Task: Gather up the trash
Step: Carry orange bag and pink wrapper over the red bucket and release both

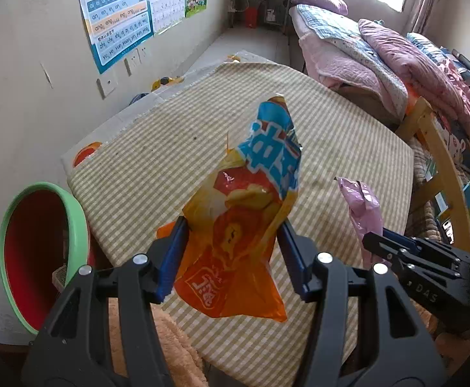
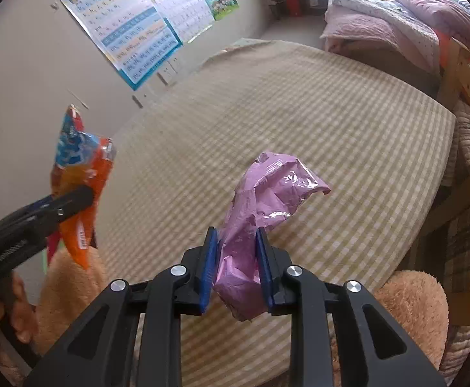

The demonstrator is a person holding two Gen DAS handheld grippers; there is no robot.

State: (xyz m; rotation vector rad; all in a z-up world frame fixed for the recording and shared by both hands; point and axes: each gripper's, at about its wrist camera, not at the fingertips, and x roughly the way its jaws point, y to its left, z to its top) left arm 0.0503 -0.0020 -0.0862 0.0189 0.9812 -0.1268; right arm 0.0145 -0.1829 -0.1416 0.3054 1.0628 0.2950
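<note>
A green-rimmed basin (image 1: pixel 41 251) is seen leaning at the far left. An orange snack wrapper (image 1: pixel 238 225) is clamped in the left gripper (image 1: pixel 233 235) above the checked worktop (image 1: pixel 170 161). A pink wrapper (image 2: pixel 260 206) is clamped in the right gripper (image 2: pixel 236 242), lifted above the same cloth.

Orange wrapper (image 1: pixel 235 225): crinkled snack bag, orange w/ blue-white lettering on upper part, fruit print mid. Held upright, pinched at its lower-mid, top end up, bottom corner hanging loose below. Off the bed, in the air over its near edge. Also seen at left in right wrist view (image 2: pixel 80 174), barcode on lower part.

Pink wrapper (image 2: pixel 260 213): crumpled glossy pink plastic bag, pinched at lower part, upper part bulges up and bends right. In the air above the bed, right of orange wrapper, well apart.
</note>
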